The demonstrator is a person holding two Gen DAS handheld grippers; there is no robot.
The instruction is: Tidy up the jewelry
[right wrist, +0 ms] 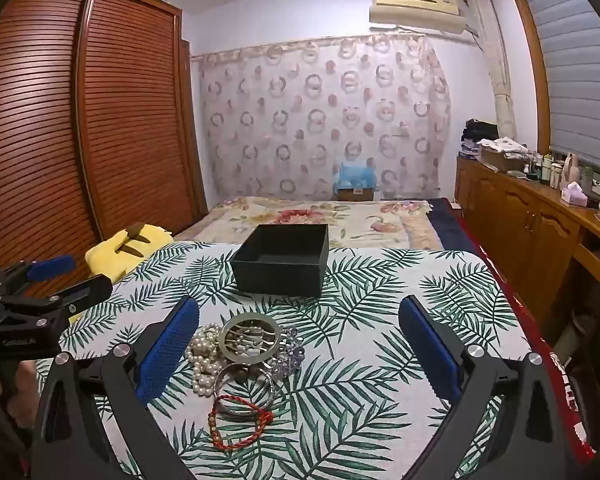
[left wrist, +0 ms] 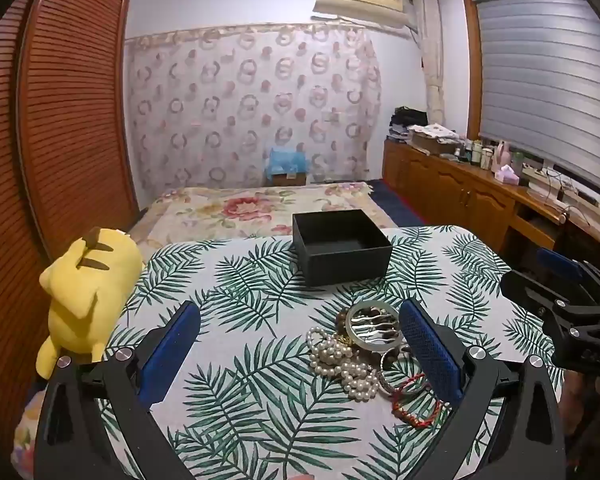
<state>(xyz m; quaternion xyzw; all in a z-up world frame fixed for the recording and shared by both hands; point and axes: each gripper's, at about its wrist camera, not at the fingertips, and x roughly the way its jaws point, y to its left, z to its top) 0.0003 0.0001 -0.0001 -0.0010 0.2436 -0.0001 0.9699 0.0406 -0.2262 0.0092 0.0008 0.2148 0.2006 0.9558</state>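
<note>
While both the left claw [left wrist: 300,344] and right claw [right wrist: 300,344] are hovering spread and empty, the jewelry pile [right wrist: 242,364] is lying untouched between their fingers, and the black box [right wrist: 280,258] beyond is sitting empty.

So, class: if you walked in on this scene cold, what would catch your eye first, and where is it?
First, the tangled jewelry pile on the leaf-print tablecloth: pearls, a pale bangle and a red cord bracelet near the front. Behind it stands an empty black box. A yellow plush toy lies at the table's left edge, and both open grippers, left and right, point toward the pile.
</note>
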